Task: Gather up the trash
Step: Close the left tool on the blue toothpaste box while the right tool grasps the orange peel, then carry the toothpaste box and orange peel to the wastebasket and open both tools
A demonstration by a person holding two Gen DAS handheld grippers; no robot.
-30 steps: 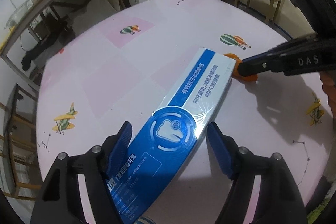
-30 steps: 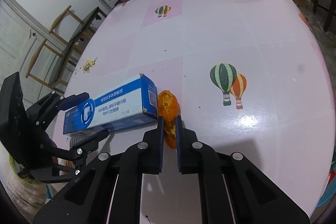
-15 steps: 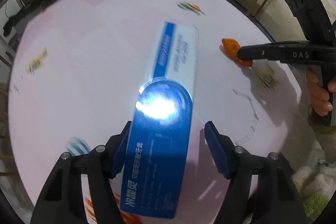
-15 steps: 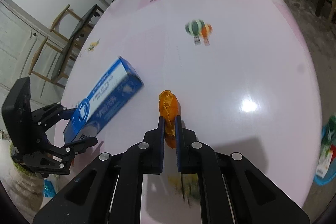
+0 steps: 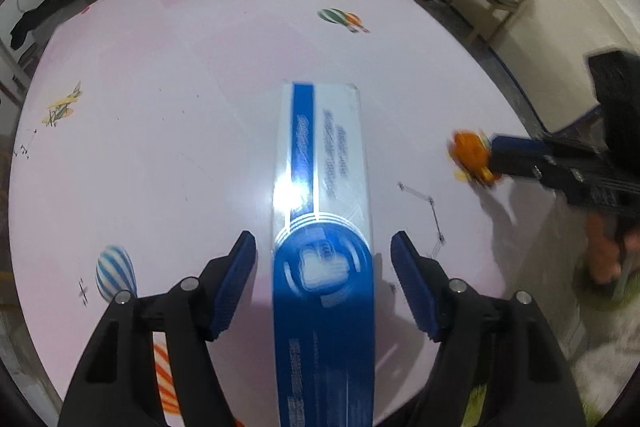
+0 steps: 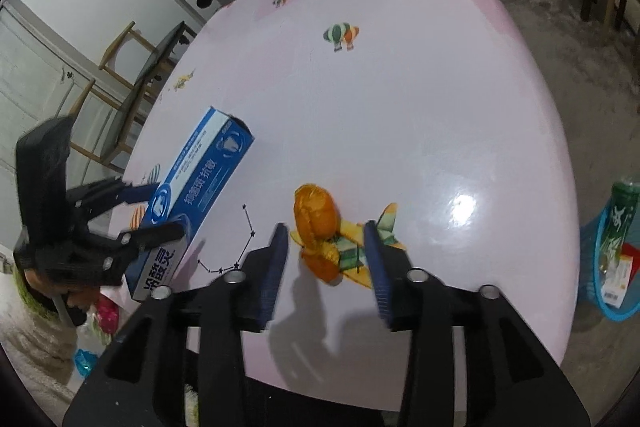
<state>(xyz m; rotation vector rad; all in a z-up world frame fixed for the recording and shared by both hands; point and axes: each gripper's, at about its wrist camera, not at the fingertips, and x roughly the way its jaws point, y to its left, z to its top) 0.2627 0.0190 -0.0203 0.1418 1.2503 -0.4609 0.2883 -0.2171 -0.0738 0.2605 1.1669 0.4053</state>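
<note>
A long blue and white toothpaste box (image 5: 324,167) lies on the pink table (image 5: 160,107), its near end past the front edge. My left gripper (image 5: 322,239) straddles the box, open, with a strip of table showing between each pad and the box. The right wrist view shows the same box (image 6: 200,179) inside the left gripper (image 6: 168,207). An orange crumpled wrapper (image 6: 314,215) rests on a printed airplane near the table's front edge. My right gripper (image 6: 326,227) is around it; its jaws are opening and the pads stand clear of the wrapper. In the left wrist view the wrapper (image 5: 470,155) sits at the right gripper's tips.
A blue basket (image 6: 612,307) on the floor to the right holds a green bottle (image 6: 620,211) and other packaging. Wooden chairs (image 6: 132,67) stand past the table's left side. A small blue object (image 6: 84,359) and a pink bag lie on the floor below the left gripper.
The right jaws, shut on the orange wrapper earlier, have parted and it lies on the table. Box and wrapper came nearer the front edge. The box now points straight out between the left fingers.
</note>
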